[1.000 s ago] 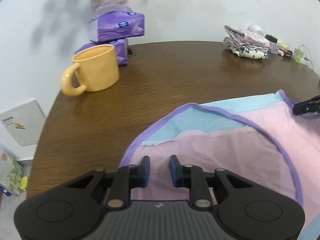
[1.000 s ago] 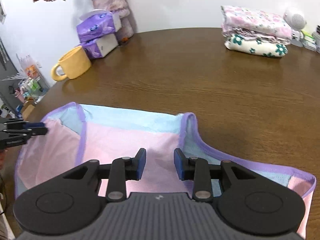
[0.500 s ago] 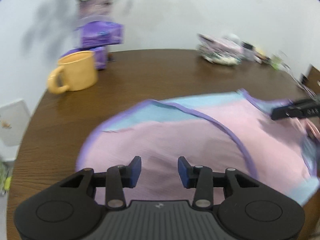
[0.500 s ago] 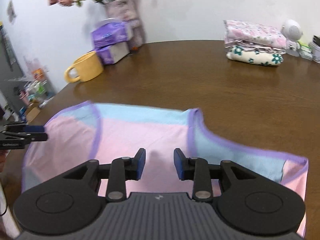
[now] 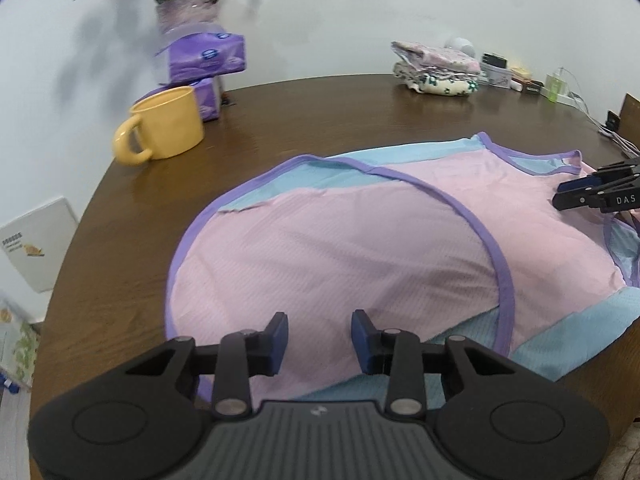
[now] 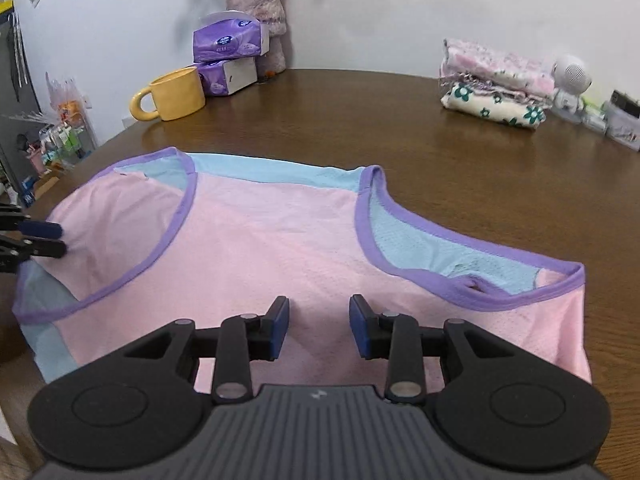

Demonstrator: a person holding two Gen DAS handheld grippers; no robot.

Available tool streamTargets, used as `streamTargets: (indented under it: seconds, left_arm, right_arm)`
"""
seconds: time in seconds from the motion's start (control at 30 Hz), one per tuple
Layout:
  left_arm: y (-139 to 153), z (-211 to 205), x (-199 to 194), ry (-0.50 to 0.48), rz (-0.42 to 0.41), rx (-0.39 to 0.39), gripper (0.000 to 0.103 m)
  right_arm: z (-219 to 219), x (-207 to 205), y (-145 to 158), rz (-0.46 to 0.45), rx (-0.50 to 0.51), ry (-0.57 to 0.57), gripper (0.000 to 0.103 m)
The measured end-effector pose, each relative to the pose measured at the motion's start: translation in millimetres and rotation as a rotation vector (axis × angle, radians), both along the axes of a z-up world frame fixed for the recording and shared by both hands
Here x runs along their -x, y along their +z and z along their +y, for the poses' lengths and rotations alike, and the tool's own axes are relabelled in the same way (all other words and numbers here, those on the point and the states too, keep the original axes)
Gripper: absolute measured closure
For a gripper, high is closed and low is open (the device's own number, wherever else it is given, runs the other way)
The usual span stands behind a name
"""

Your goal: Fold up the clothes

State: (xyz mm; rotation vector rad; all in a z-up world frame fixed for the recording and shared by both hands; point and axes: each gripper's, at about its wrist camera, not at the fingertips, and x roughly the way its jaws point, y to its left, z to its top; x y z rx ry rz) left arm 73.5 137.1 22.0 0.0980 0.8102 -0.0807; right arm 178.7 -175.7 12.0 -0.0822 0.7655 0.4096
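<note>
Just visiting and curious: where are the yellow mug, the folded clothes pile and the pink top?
yellow mug [image 5: 170, 128], left wrist view, side wall.
folded clothes pile [image 6: 496, 92], right wrist view, middle.
pink top [image 6: 280, 248], right wrist view, chest panel.

The letters "DAS" are printed in white on the black right gripper [image 5: 560, 195] in the left wrist view. The print on the purple tissue packs [image 6: 230, 42] cannot be read.
</note>
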Motion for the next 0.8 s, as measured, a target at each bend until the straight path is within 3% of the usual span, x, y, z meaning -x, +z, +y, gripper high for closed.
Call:
streamTargets:
  seconds: [0.13, 0.2, 0.27, 0.37, 0.43, 0.53, 0.63, 0.73, 0.8]
  left_arm:
    - [3, 1, 6, 0.055, -0.017, 0.017, 0.069]
    - [10, -3, 11, 0.06, -0.061, 0.059, 0.059]
    - [15, -14, 13, 0.036, -0.099, 0.107, 0.039]
    - [20, -39, 10, -0.02, -0.139, 0.17, 0.026]
    - [23, -56, 8, -0.058, -0.166, 0.212, 0.024]
    - [16, -79, 1, -0.103, -0.154, 0.208, 0.024]
    - [10, -102, -6, -0.149, -0.14, 0.203, 0.031]
    - [3, -125, -14, -0.194, -0.126, 0.199, 0.06]
    - [-3, -137, -19, -0.214, -0.108, 0.186, 0.073]
  right_arm:
    - [-8, 6, 4, -0.001, -0.059, -0.012, 0.068]
    - [-14, 16, 13, -0.028, -0.111, -0.011, 0.063]
    - [-21, 27, 19, -0.043, -0.111, -0.039, 0.057]
    - [-33, 42, 23, -0.051, -0.107, -0.087, 0.057]
    - [-43, 49, 21, -0.046, -0.103, -0.129, 0.056]
    - [-62, 60, 20, -0.057, -0.105, -0.192, 0.056]
    - [-77, 58, 22, -0.066, -0.101, -0.206, 0.056]
    - [-91, 56, 24, -0.074, -0.096, -0.215, 0.058]
    - [-96, 50, 27, -0.072, -0.094, -0.204, 0.068]
